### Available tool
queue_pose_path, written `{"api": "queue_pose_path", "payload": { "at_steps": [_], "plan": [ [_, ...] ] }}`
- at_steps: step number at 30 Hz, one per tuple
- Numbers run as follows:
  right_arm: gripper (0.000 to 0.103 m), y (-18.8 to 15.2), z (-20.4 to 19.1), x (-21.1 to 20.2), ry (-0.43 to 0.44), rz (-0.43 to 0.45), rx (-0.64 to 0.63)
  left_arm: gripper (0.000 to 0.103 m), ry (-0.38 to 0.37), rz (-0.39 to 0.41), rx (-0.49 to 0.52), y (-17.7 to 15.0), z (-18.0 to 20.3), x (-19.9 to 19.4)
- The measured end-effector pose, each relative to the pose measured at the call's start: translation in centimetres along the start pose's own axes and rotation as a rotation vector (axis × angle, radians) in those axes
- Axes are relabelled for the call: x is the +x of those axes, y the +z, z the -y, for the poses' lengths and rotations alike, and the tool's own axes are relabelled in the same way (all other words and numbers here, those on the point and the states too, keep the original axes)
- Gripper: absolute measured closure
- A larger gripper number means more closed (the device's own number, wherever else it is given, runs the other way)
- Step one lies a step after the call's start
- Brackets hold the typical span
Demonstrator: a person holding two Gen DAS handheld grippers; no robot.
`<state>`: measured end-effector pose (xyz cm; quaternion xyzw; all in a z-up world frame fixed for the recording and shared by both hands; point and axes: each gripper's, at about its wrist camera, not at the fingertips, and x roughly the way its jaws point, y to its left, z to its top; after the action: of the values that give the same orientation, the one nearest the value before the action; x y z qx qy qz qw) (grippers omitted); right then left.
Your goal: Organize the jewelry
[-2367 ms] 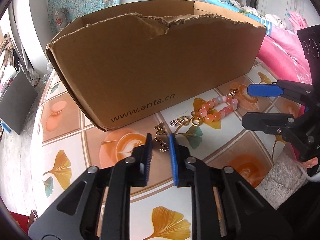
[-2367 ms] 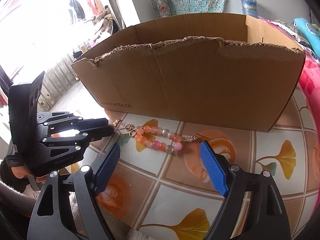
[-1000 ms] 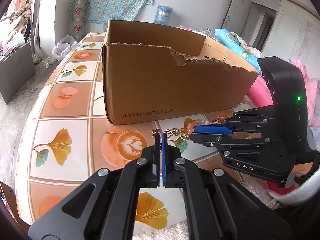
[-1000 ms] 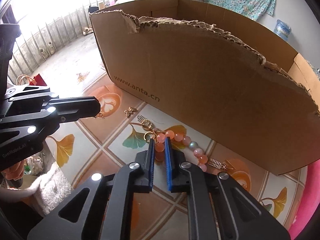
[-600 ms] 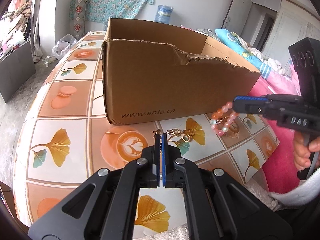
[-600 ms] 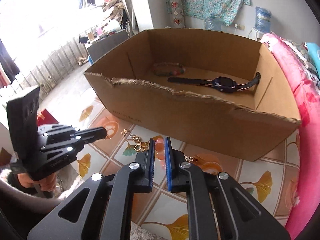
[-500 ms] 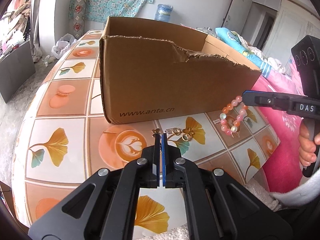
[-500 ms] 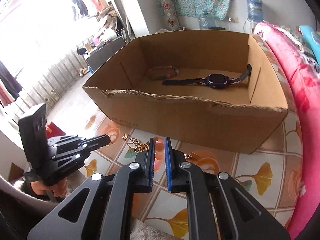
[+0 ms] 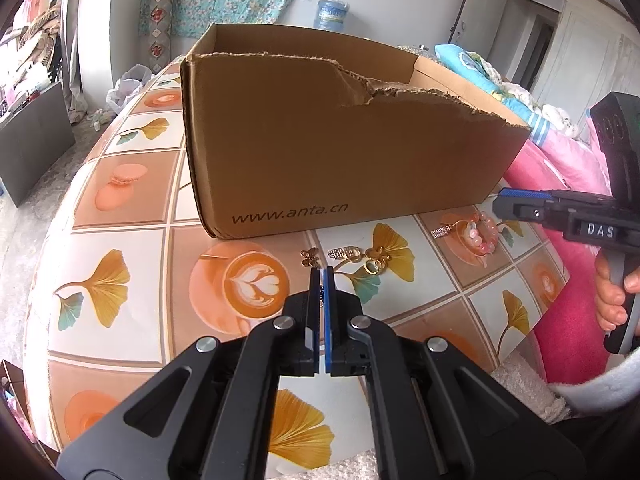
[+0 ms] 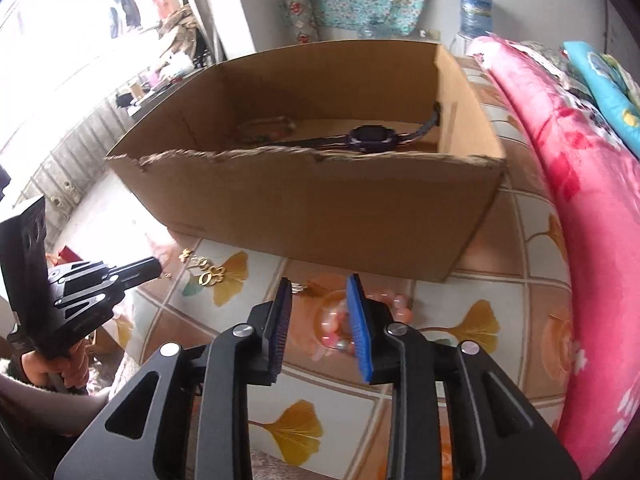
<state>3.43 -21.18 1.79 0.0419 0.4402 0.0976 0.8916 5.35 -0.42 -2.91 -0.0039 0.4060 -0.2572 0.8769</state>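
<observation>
Cardboard box (image 10: 320, 208) at frame centre on patterned tabletop (image 9: 132, 240), holding dark watch (image 10: 370, 138); right gripper (image 10: 320, 304) spread open at lower centre above pink bead bracelet (image 10: 340, 326) lying on tabletop; left gripper (image 9: 321, 276) pinched closed, empty, beside gold charms (image 9: 352, 256)

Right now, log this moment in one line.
left gripper: shut, hovering | right gripper: open | bead bracelet: on table, outside box
</observation>
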Motion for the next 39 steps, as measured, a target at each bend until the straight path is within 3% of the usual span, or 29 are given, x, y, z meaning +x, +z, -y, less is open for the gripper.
{"api": "queue_pose_path", "payload": {
  "at_steps": [5, 13, 15, 17, 20, 39],
  "plan": [
    [0.072, -0.4, -3.0, 2.8, -0.014, -0.041, -0.1, 0.102, 0.001, 0.004, -0.005, 0.2, -0.1, -0.4],
    [0.073, -0.1, -2.8, 5.2, -0.079, -0.081, -0.105, 0.102, 0.004, 0.008, -0.003, 0.4, -0.4, -1.0],
    [0.077, -0.3, -3.1, 5.2, -0.086, -0.079, -0.121, 0.102, 0.002, 0.008, -0.005, 0.3, -0.5, -1.0],
    [0.089, -0.3, -3.3, 5.1, -0.083, -0.079, -0.116, 0.102, 0.003, 0.007, -0.008, 0.3, -0.6, -0.9],
    [0.097, -0.2, -2.8, 5.0, -0.063, -0.079, -0.09, 0.102, 0.002, 0.008, -0.01, 0.2, -0.6, -0.9],
    [0.1, 0.9, -0.9, 0.1, 0.069, 0.047, -0.037, 0.102, 0.006, 0.128, 0.069, 1.9, 1.4, -6.3]
  ]
}}
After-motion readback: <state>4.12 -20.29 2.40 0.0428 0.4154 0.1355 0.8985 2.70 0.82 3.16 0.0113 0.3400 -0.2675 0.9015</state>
